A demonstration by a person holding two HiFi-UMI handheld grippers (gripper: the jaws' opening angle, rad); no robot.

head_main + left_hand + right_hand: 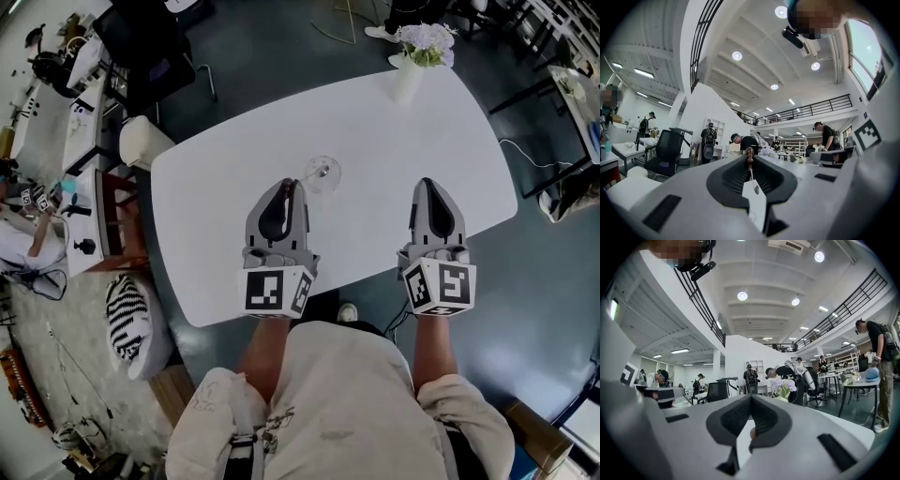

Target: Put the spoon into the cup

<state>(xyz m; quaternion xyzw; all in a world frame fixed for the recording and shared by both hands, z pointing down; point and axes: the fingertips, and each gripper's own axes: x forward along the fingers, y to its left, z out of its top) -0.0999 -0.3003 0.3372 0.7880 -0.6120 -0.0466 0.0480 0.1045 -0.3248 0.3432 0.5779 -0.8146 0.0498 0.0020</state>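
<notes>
A clear glass cup stands on the white table, just right of my left gripper's tip. My left gripper is level over the table's near side and shut on a thin brown spoon handle, which sticks up between its fingertips. A white tag hangs from the handle inside the jaws. The cup does not show in the left gripper view. My right gripper hovers to the right, jaws together at the tip with nothing between them.
A white vase of pale flowers stands at the table's far edge, also ahead in the right gripper view as the flowers. A black chair and a white stool stand left of the table. A striped cushion lies lower left.
</notes>
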